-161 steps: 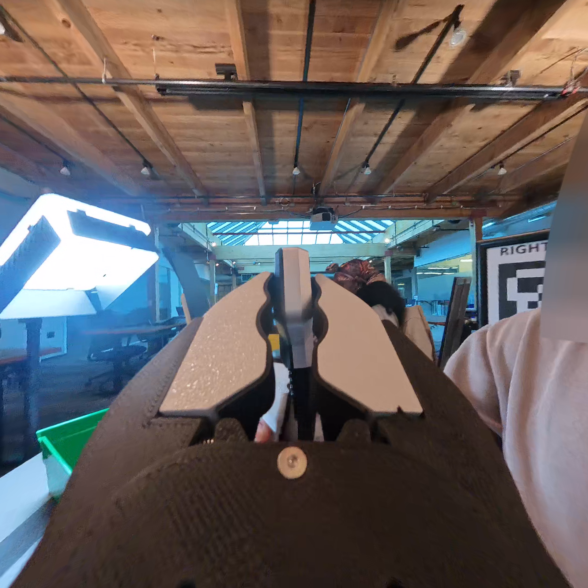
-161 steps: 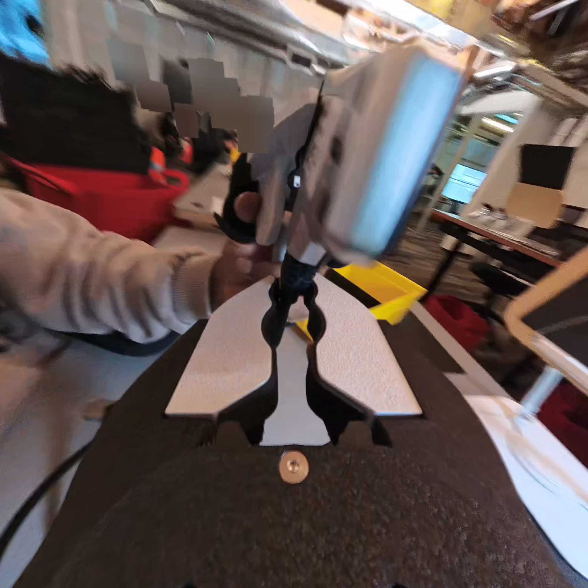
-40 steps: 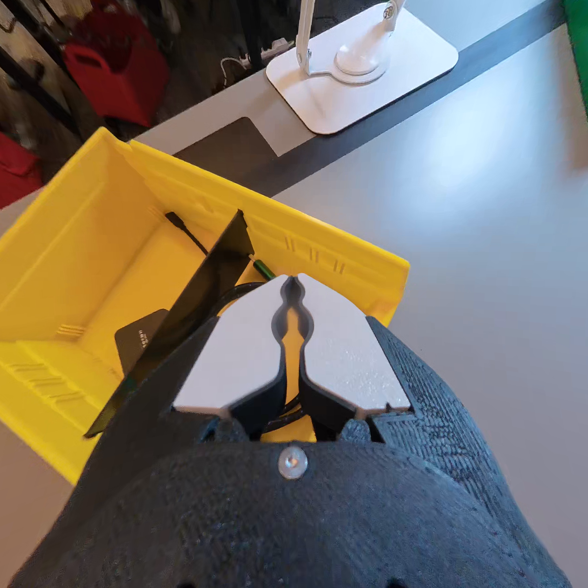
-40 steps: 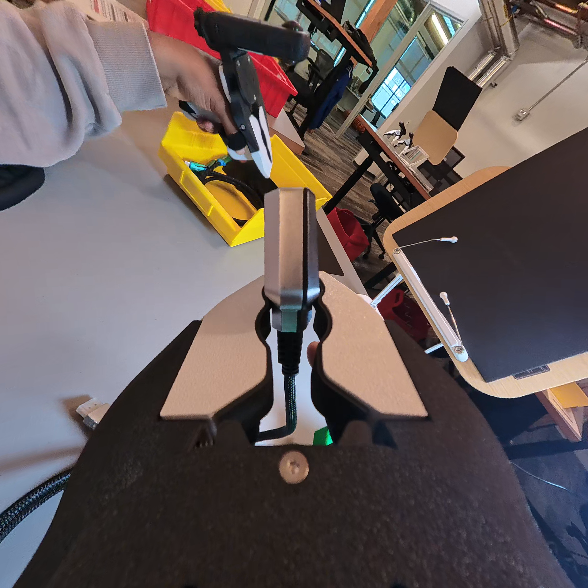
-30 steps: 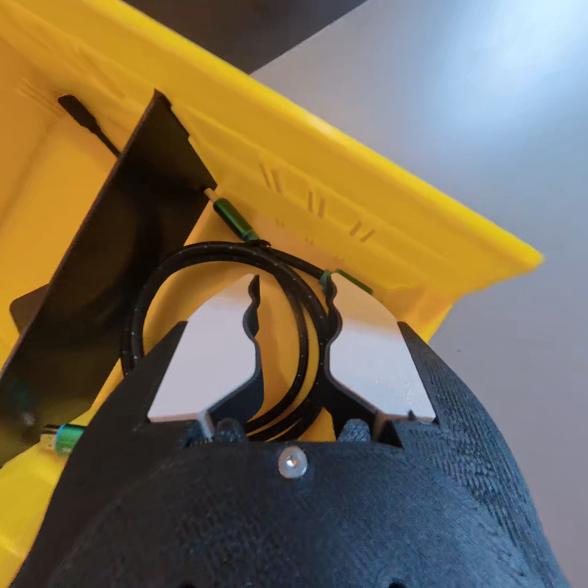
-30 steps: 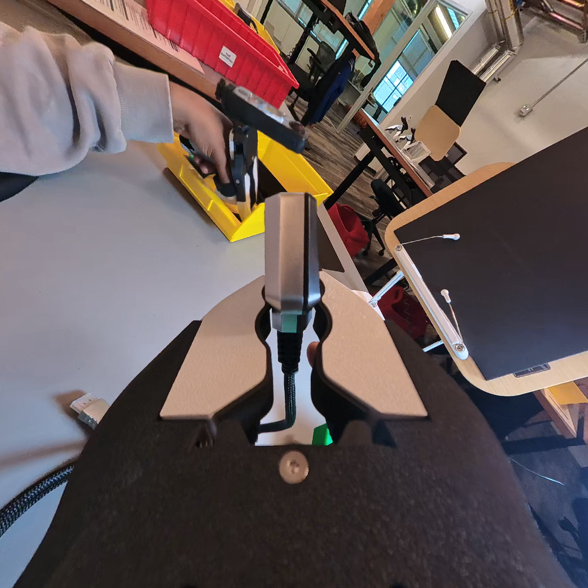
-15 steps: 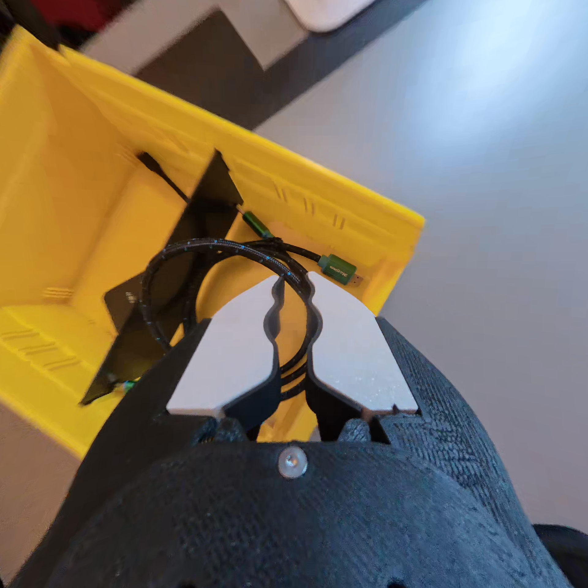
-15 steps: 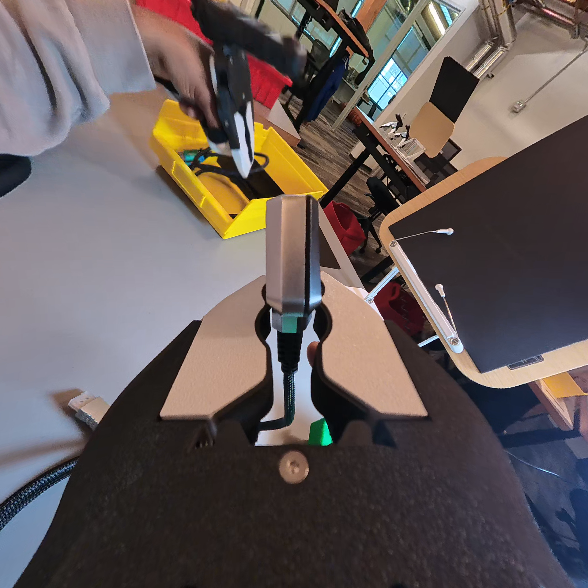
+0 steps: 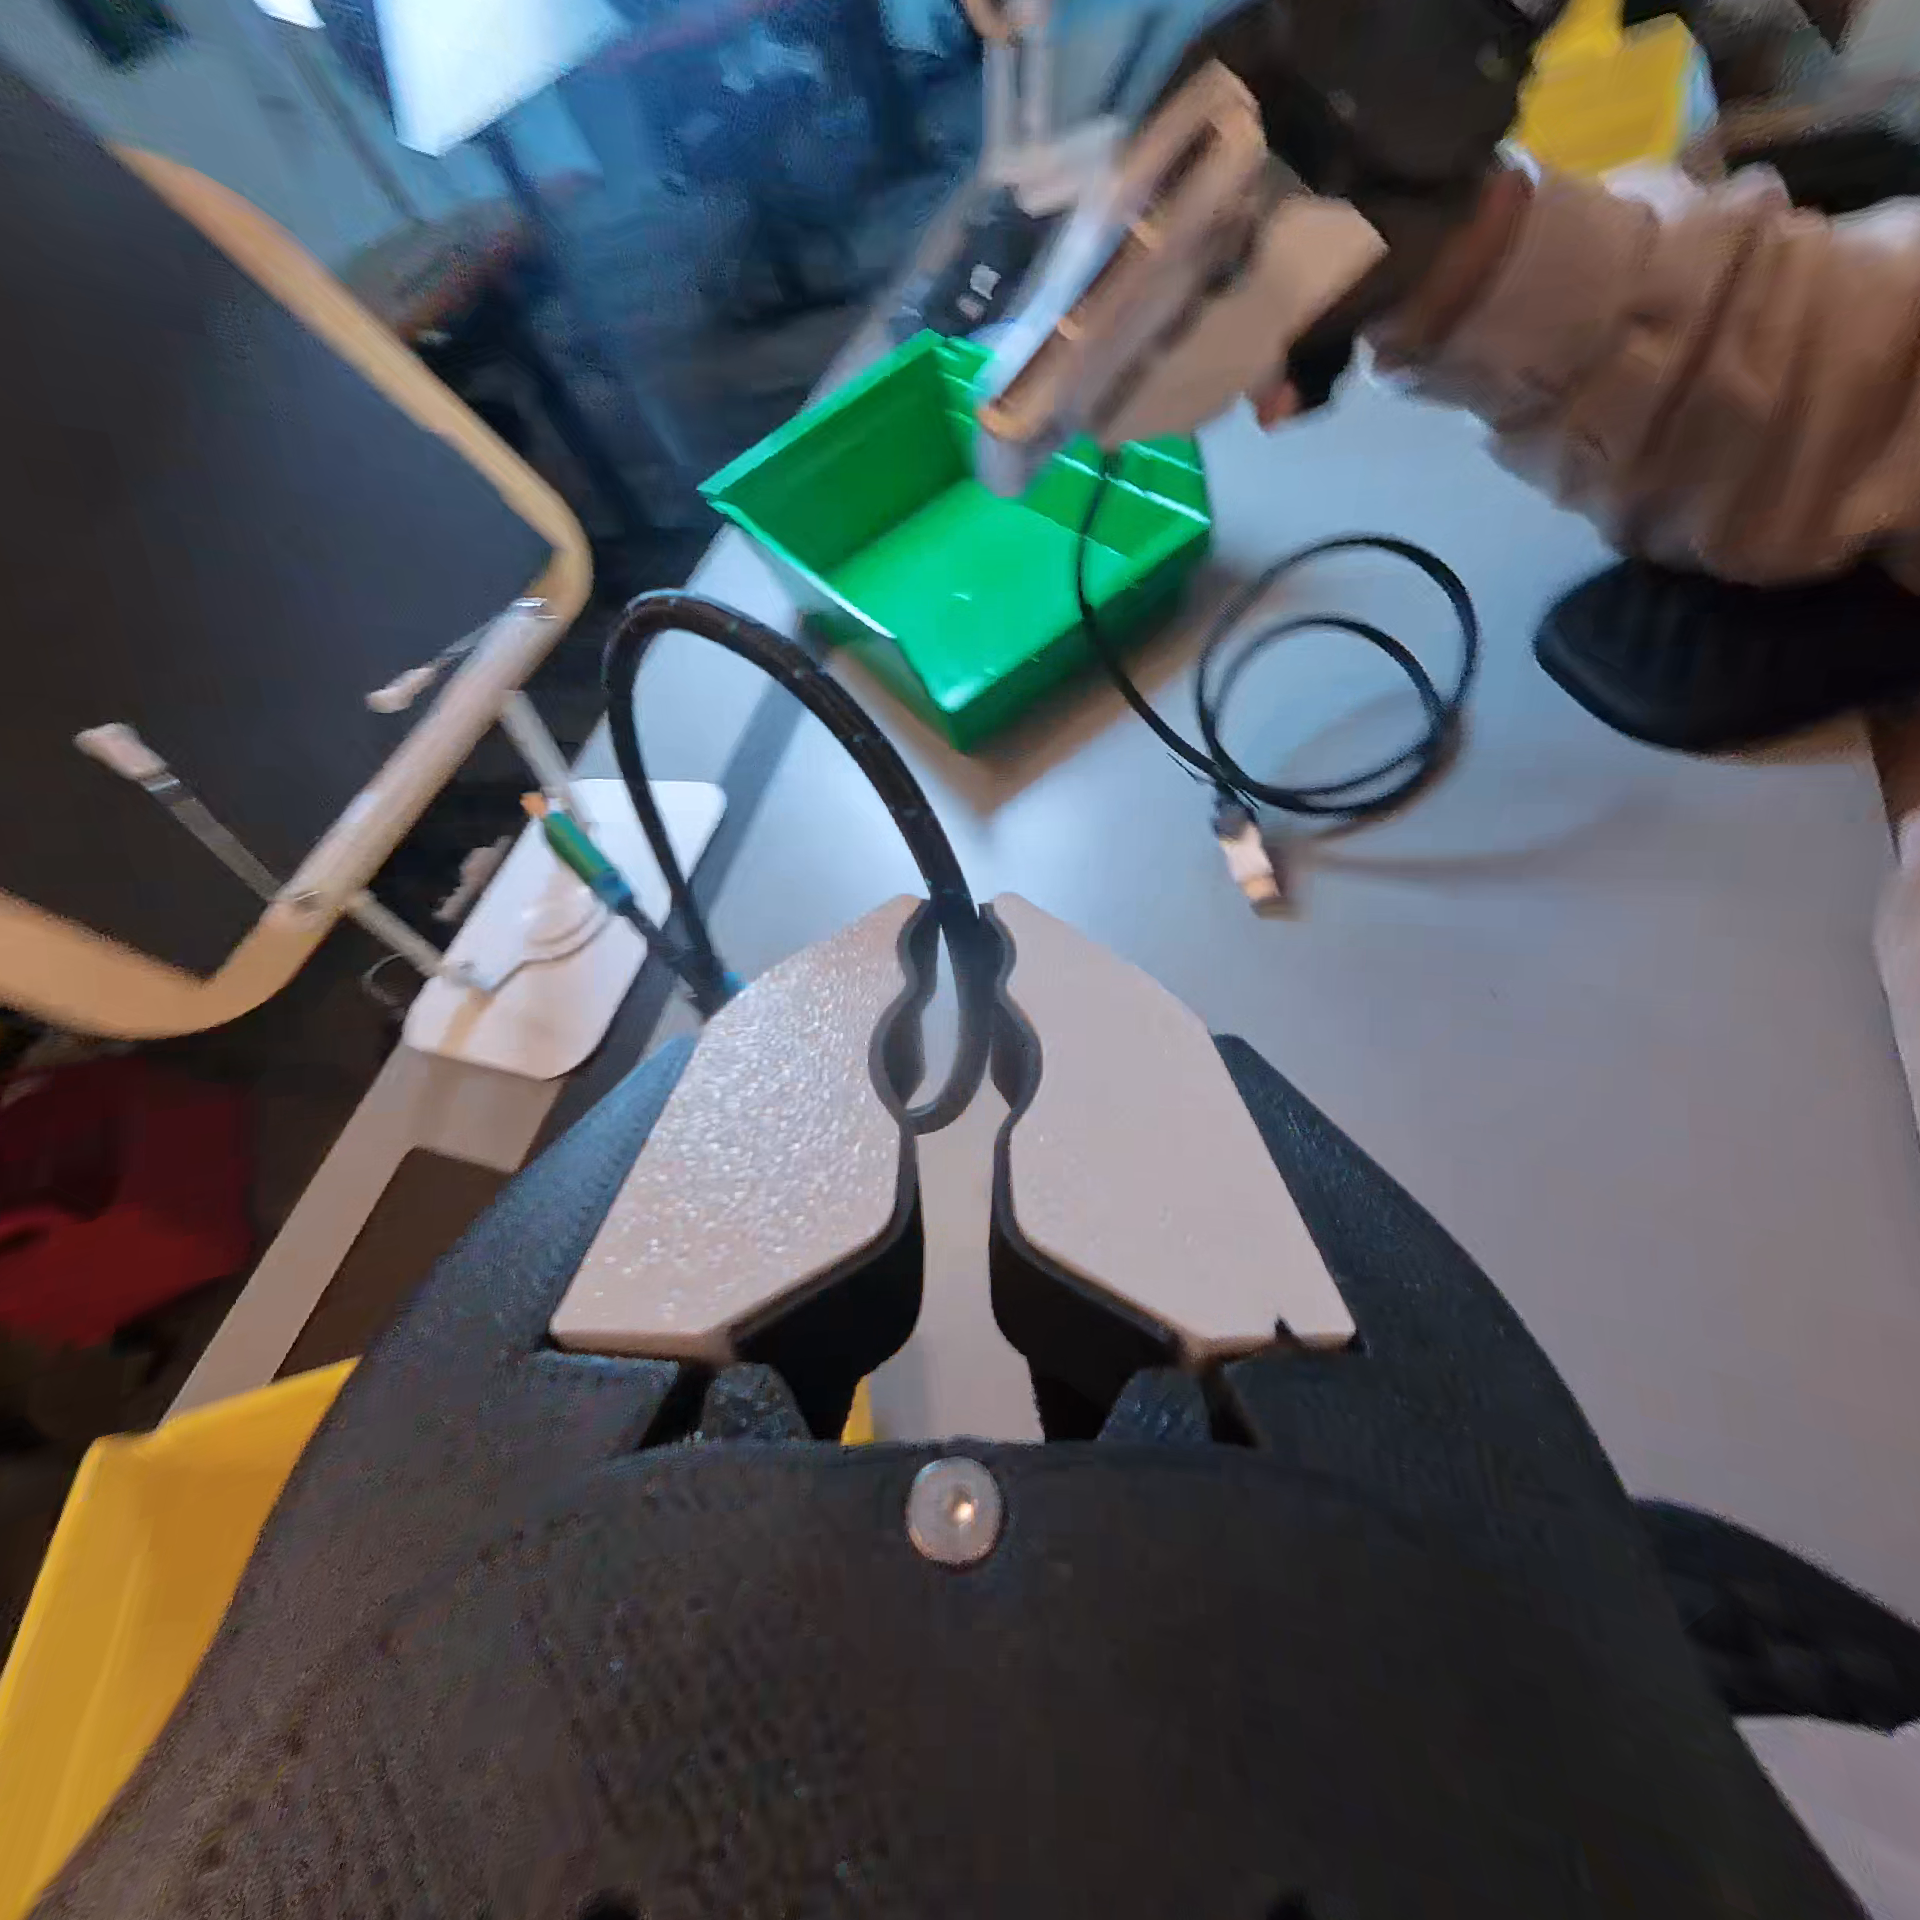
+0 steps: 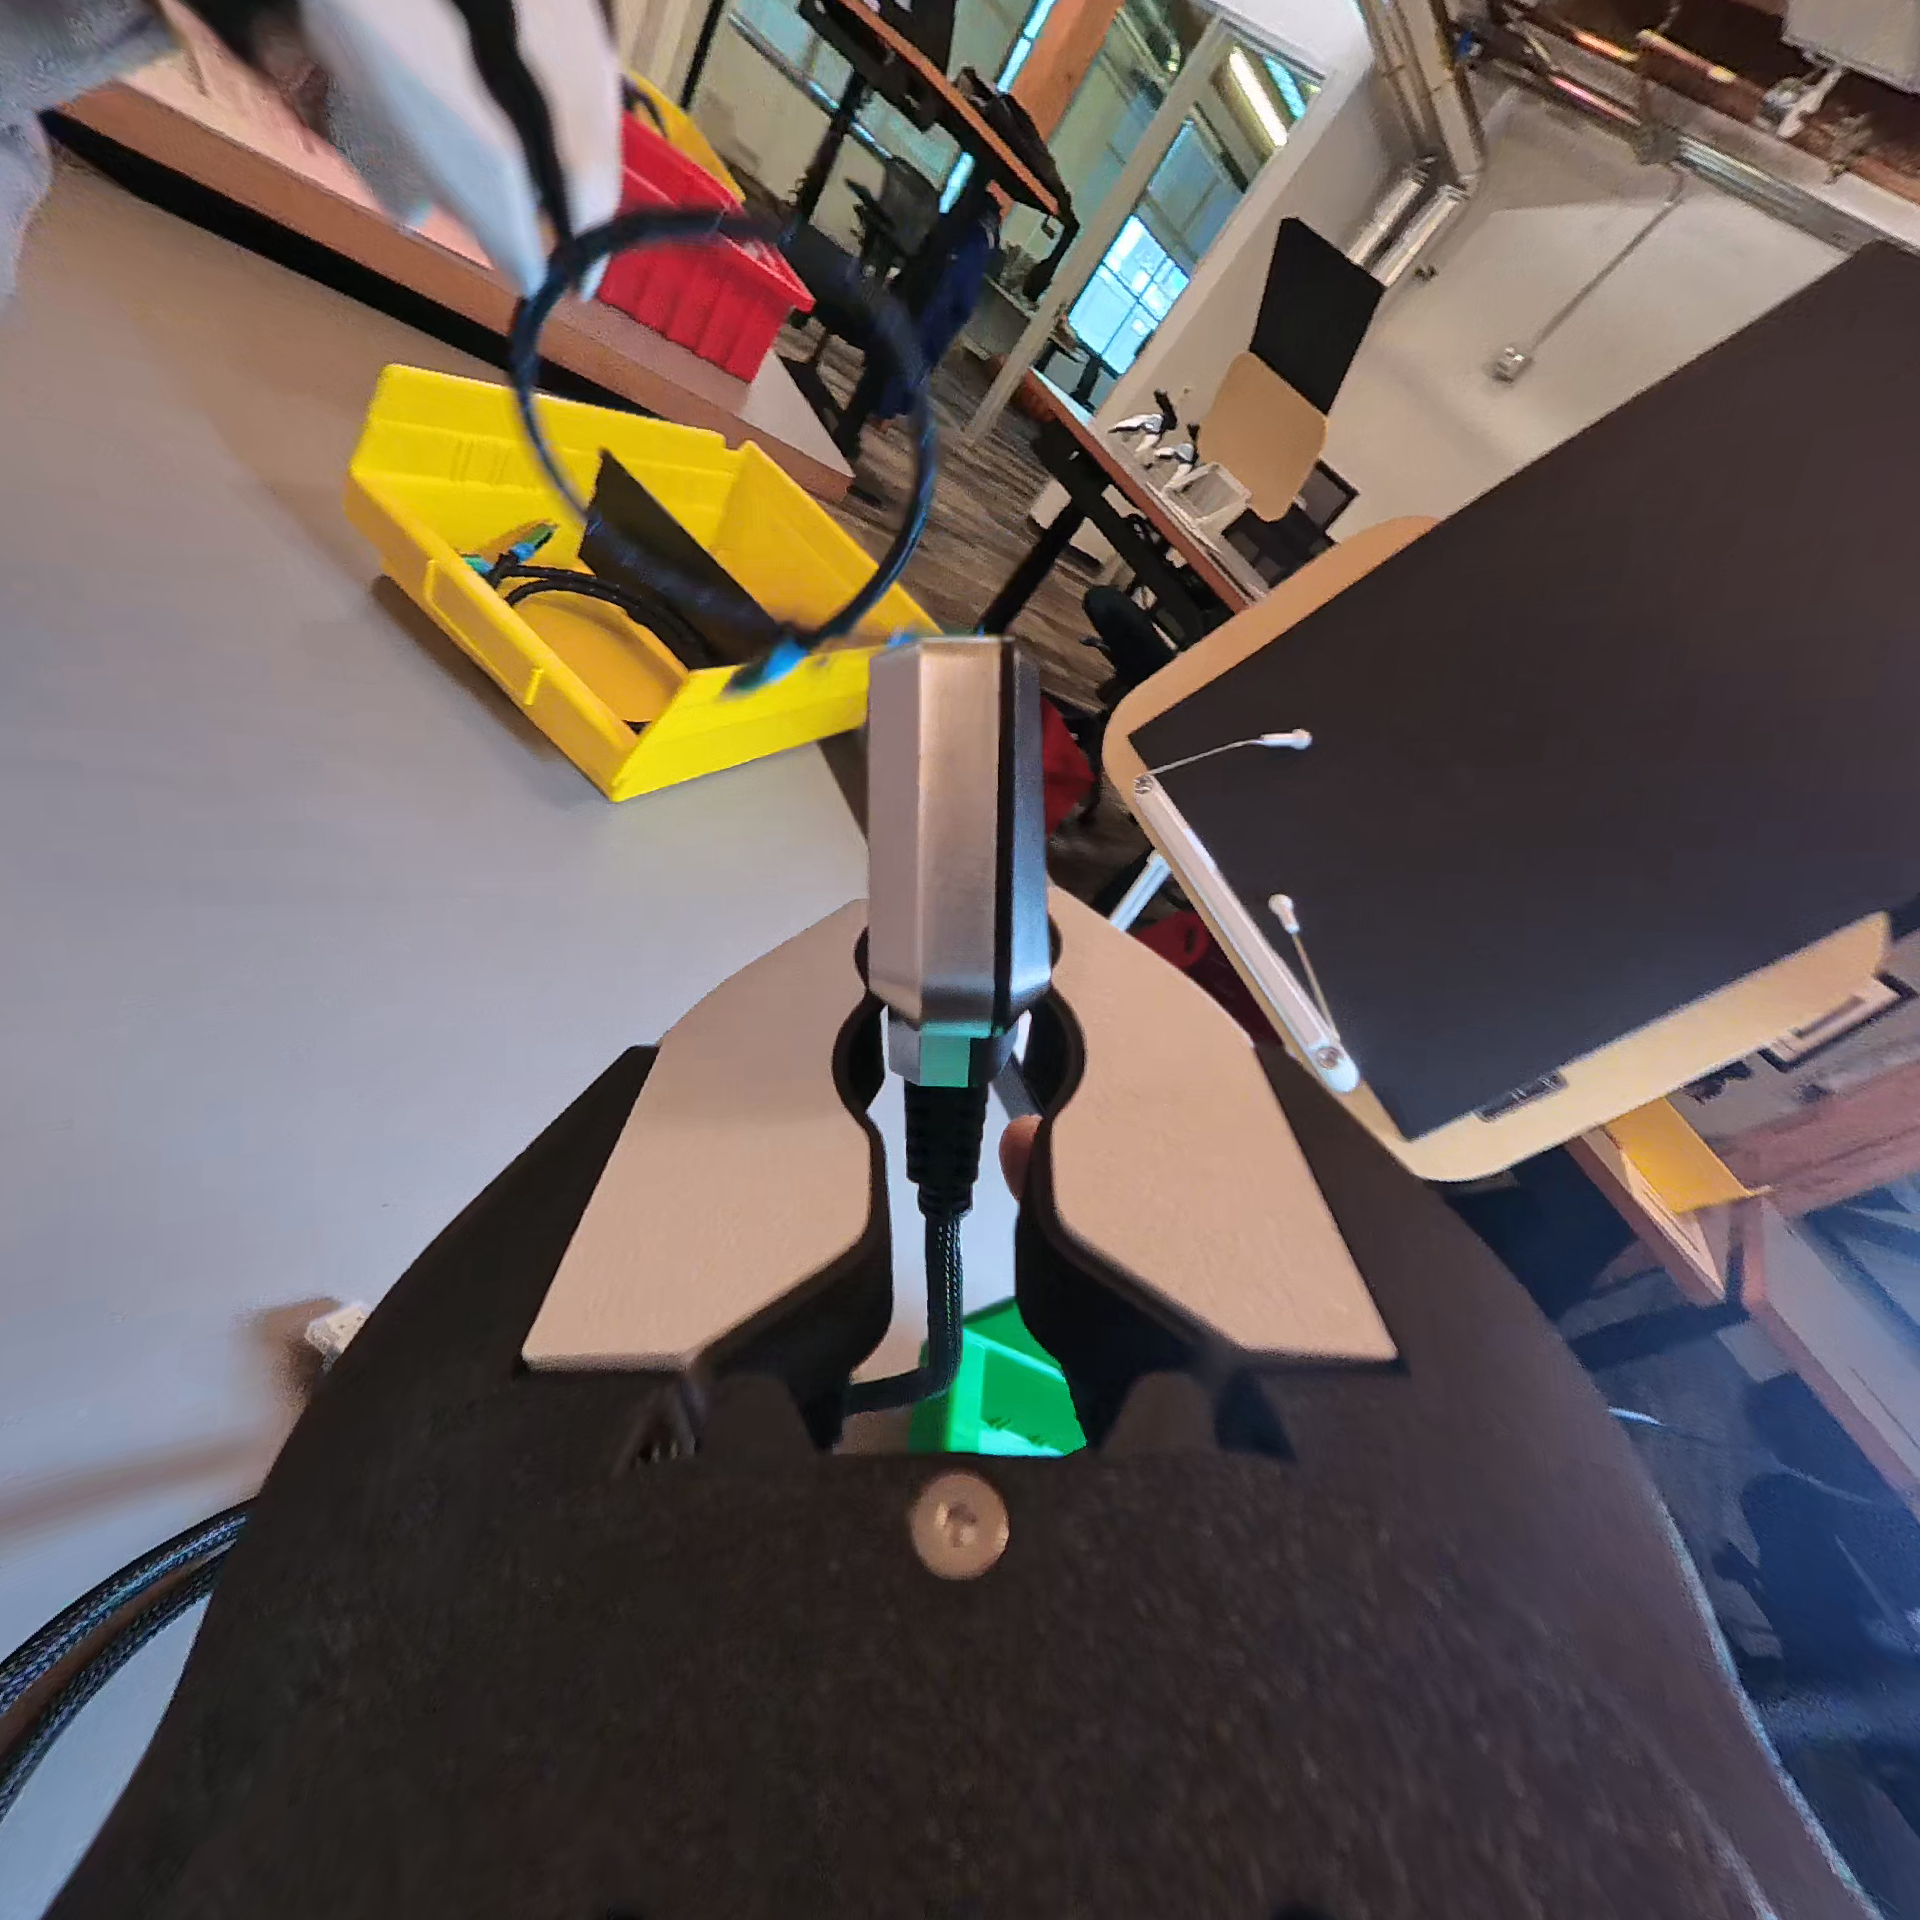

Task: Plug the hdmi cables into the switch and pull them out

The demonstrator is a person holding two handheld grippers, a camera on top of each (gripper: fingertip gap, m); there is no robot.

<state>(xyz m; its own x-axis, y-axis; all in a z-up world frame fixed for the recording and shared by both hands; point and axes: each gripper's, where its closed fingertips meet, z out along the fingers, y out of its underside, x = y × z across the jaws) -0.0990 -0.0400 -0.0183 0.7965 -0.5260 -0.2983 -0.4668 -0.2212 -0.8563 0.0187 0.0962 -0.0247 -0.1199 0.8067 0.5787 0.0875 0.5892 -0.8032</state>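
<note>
My left gripper [image 9: 954, 914] is shut on a black braided HDMI cable [image 9: 790, 707] that loops up and left, its green plug [image 9: 582, 862] hanging free. It also shows blurred at the top of the right wrist view [image 10: 540, 260], cable loop [image 10: 904, 436] dangling over the yellow bin. My right gripper [image 10: 956, 935] is shut on the grey metal switch [image 10: 951, 821], held upright, with a cable plugged into its near end [image 10: 940, 1122]. That gripper with the switch shows blurred in the left wrist view [image 9: 1101, 312], above the green bin.
A yellow bin [image 10: 499, 644] on the grey table holds more cable and a black divider. A green bin [image 9: 935, 582] stands at the table's far edge. A coiled black cable [image 9: 1340, 686] lies on the table beside it. A black-topped chair back [image 10: 1558, 727] stands past the table edge. There is about 20 cm between the tips of the two grippers.
My left gripper has lifted the cable out of the yellow bin and swung toward the right gripper. The right gripper still holds the switch.
</note>
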